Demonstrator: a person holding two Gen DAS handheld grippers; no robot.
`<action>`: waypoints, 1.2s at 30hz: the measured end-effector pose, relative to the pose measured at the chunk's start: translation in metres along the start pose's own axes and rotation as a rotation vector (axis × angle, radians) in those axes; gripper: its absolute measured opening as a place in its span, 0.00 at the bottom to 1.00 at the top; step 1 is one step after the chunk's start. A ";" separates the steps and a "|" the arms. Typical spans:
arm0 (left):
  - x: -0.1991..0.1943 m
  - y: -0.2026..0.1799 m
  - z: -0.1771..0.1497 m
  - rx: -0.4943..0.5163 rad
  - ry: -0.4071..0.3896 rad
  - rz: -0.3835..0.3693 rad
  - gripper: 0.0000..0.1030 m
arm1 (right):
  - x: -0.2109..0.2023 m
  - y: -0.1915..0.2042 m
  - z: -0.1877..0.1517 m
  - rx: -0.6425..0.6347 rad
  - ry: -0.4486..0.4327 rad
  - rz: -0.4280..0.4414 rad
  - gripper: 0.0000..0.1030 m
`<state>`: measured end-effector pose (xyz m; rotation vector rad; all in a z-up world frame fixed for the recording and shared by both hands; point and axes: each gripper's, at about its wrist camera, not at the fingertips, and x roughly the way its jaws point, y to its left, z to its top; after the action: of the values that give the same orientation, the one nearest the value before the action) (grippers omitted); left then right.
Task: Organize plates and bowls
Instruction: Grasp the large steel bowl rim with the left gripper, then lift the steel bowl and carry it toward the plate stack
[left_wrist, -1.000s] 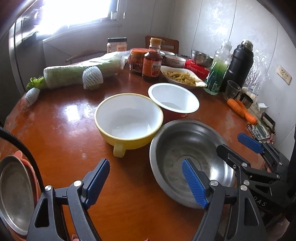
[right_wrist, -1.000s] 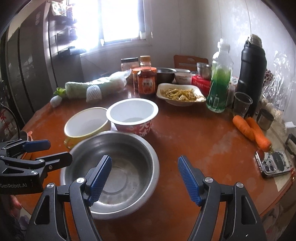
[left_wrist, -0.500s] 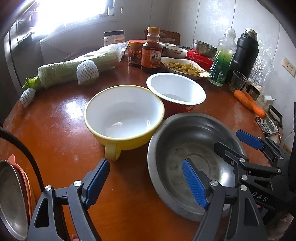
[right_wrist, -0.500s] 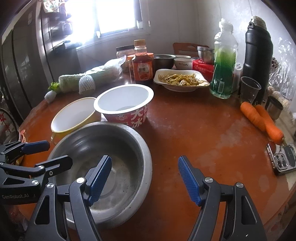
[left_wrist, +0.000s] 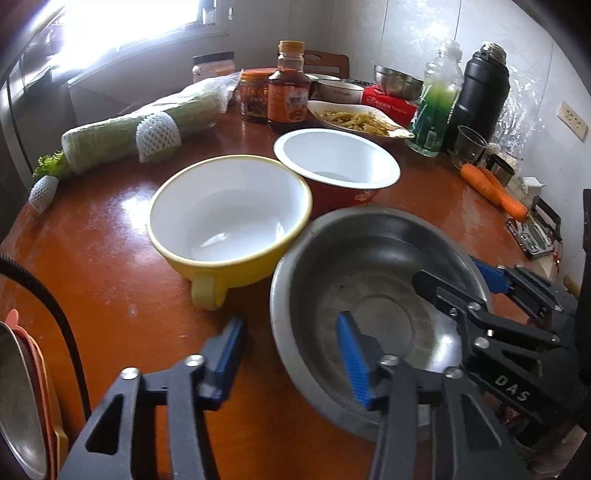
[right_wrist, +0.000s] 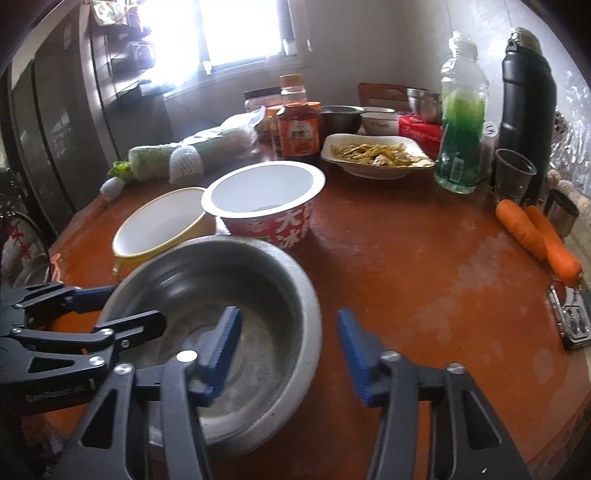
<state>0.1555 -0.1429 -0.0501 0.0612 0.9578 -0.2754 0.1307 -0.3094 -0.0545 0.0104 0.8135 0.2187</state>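
Observation:
A steel bowl (left_wrist: 373, 273) sits near the table's front edge, also in the right wrist view (right_wrist: 236, 295). My left gripper (left_wrist: 291, 354) is open and straddles its left rim, one finger inside, one outside. My right gripper (right_wrist: 288, 350) is open and straddles its right rim the same way. Behind the steel bowl stand a yellow bowl with a white inside (left_wrist: 229, 214) and a red paper bowl (left_wrist: 336, 162). Stacked plates (left_wrist: 22, 402) show at the far left edge.
The round wooden table (right_wrist: 406, 258) carries a wrapped cabbage (left_wrist: 140, 133), sauce jars (left_wrist: 288, 92), a dish of food (right_wrist: 376, 155), a green bottle (right_wrist: 460, 122), a black flask (right_wrist: 524, 110), a cup (right_wrist: 513, 177), carrots (right_wrist: 535, 236) and a phone (right_wrist: 572, 321).
Both grippers have moved forward and narrowed their jaws around the steel bowl's opposite rims. The bowls now appear closer in both views.

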 end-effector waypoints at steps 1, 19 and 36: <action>0.001 -0.002 -0.001 0.006 0.003 -0.003 0.43 | 0.000 0.001 0.000 -0.004 0.003 -0.003 0.45; -0.025 -0.005 -0.005 0.005 -0.041 -0.026 0.36 | -0.019 0.012 -0.001 -0.030 -0.008 -0.008 0.29; -0.090 0.042 -0.027 -0.071 -0.139 0.049 0.36 | -0.053 0.080 0.011 -0.137 -0.088 0.086 0.29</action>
<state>0.0961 -0.0790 0.0043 0.0004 0.8256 -0.1974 0.0876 -0.2407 -0.0012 -0.0734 0.7094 0.3525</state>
